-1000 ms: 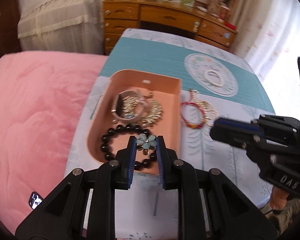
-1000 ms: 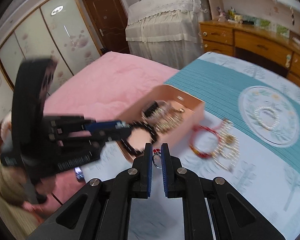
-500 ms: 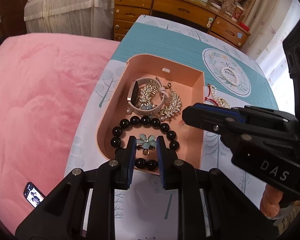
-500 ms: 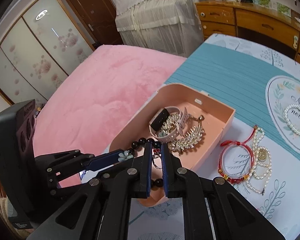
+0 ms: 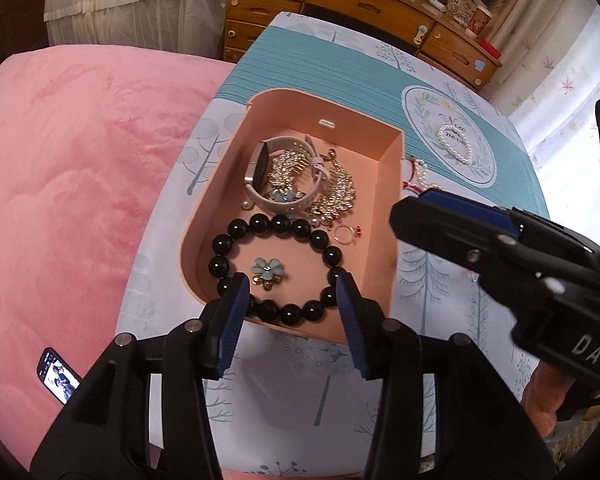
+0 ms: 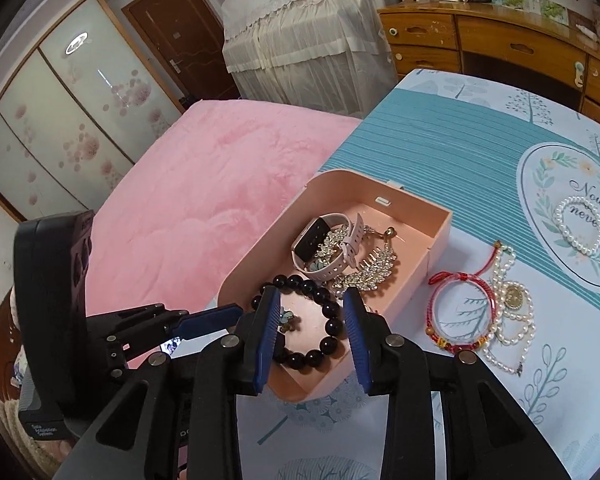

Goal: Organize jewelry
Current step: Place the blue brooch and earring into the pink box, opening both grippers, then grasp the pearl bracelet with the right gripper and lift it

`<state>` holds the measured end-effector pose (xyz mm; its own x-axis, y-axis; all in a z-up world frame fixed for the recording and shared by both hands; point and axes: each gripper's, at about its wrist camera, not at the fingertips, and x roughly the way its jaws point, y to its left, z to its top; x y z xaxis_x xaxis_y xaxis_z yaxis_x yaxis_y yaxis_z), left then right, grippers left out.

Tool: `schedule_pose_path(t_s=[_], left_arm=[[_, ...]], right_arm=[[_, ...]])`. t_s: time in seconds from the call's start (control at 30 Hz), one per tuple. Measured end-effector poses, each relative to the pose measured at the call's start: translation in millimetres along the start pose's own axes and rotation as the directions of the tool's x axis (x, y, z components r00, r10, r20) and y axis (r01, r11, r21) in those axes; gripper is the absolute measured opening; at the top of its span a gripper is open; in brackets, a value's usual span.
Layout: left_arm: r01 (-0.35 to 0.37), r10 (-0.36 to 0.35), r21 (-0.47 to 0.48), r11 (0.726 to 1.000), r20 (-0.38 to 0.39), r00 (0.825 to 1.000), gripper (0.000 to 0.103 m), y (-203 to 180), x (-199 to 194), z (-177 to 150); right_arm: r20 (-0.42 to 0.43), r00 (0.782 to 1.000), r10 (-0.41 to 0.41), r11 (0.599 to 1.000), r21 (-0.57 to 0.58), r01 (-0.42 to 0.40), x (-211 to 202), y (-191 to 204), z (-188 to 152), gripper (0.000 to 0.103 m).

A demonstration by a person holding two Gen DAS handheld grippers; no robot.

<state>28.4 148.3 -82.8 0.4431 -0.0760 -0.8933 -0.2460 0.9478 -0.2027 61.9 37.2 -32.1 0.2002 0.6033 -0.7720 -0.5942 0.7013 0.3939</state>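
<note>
A pink tray (image 5: 396, 184) (image 6: 440, 236) on the table holds a black bead bracelet (image 5: 332, 256) (image 6: 330, 310), a blue flower charm (image 5: 267, 271), a small ring with a red stone (image 5: 347, 234), a pink watch (image 5: 260, 168) (image 6: 320, 240) and a gold leaf comb (image 5: 336, 196) (image 6: 372, 268). My left gripper (image 5: 292, 286) is open and empty over the tray's near end. My right gripper (image 6: 311, 300) is open and empty above the tray, and also shows in the left wrist view (image 5: 416, 208). A red cord bracelet (image 6: 460, 312), a pearl necklace (image 6: 512, 320) and a pearl bracelet (image 6: 580, 224) (image 5: 456, 144) lie on the table right of the tray.
A pink bed (image 5: 72, 184) borders the table on the left, with a phone (image 5: 58, 376) on it. A wooden dresser (image 5: 360, 4) stands behind the table. The tablecloth (image 6: 480, 148) has teal stripes and a round print.
Both grippers have opened. The flower charm left my left gripper and the ring left my right gripper; both now lie in the tray.
</note>
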Motion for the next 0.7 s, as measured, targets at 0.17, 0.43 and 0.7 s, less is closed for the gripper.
schedule_pose_path(t_s=[0.17, 0.43, 0.7], left_arm=[[0.019, -0.02, 0.029, 0.999, 0.04, 0.999, 0.042, -11.3, -13.7, -1.8], [0.012, -0.024, 0.108, 0.994, 0.109, 0.994, 0.042, -39.3, -38.2, 4.7], [0.014, -0.05, 0.219, 0.976, 0.161, 0.986, 0.042, -76.5, -56.8, 24.7]], right_arm=[[0.035, 0.999, -0.016, 0.999, 0.037, 0.015, -26.3, -11.9, -4.0, 0.033], [0.081, 0.994, -0.073, 0.99, 0.126, 0.062, -69.3, -49.0, -16.6, 0.033], [0.064, 0.984, -0.168, 0.968, 0.198, 0.153, -106.5, -95.9, -30.8, 0.033]])
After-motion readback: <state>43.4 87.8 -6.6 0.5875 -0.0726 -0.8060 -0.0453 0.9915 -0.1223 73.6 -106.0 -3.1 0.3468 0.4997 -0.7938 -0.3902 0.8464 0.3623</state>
